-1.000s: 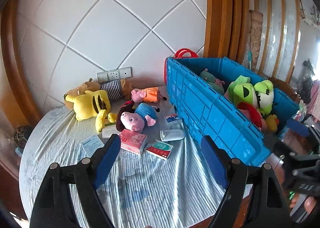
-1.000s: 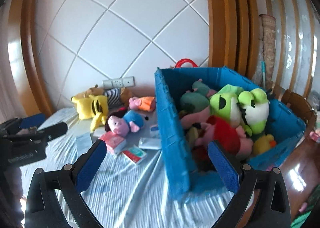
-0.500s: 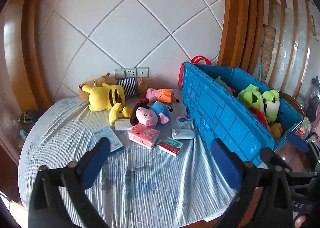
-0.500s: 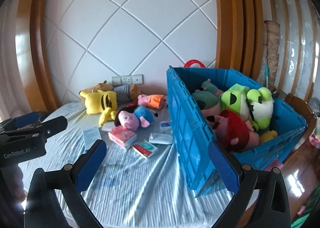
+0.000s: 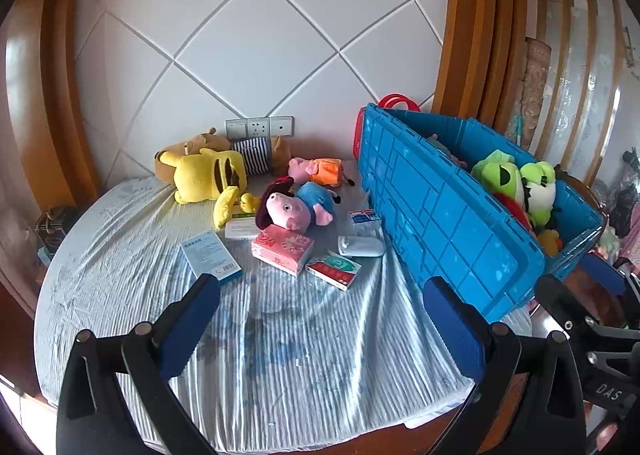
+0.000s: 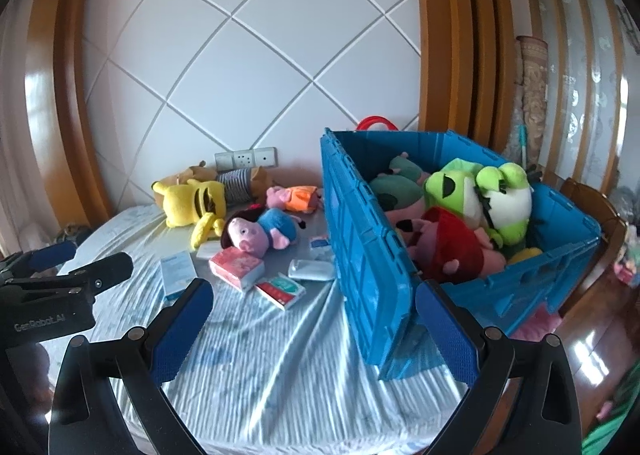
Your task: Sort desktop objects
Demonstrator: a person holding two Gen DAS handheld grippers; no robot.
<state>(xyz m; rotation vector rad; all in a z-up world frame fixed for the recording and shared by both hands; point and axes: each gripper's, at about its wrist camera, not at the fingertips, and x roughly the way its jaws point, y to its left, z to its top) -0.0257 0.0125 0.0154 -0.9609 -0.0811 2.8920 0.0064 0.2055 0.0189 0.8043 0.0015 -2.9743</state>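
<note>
A round table [image 5: 280, 375] under a striped cloth carries loose plush toys and small packets. A pink pig toy in blue [image 5: 298, 207] lies mid-table, with a yellow plush [image 5: 204, 175] and a smaller orange-dressed pig [image 5: 320, 169] behind it. In front lie a pink tissue pack [image 5: 282, 249], a red-green box [image 5: 334, 269], a white pouch [image 5: 362, 246] and a light-blue box [image 5: 210, 255]. A blue crate [image 6: 372, 255] on the right holds green frog plushes [image 6: 480, 195] and other toys. My left gripper [image 5: 320, 327] and right gripper [image 6: 312, 327] both stand open and empty, well short of the objects.
A striped brown plush [image 5: 256, 149] rests against the tiled wall below a socket strip [image 5: 259, 128]. A red handle [image 5: 394, 100] shows behind the crate. Wooden pillars [image 6: 448, 35] rise on the right. The left gripper's body [image 6: 52, 299] appears at the left of the right wrist view.
Both grippers have pulled back from the table, so the objects look smaller and farther. The left gripper's jaws have spread wider. Nothing on the table has moved.
</note>
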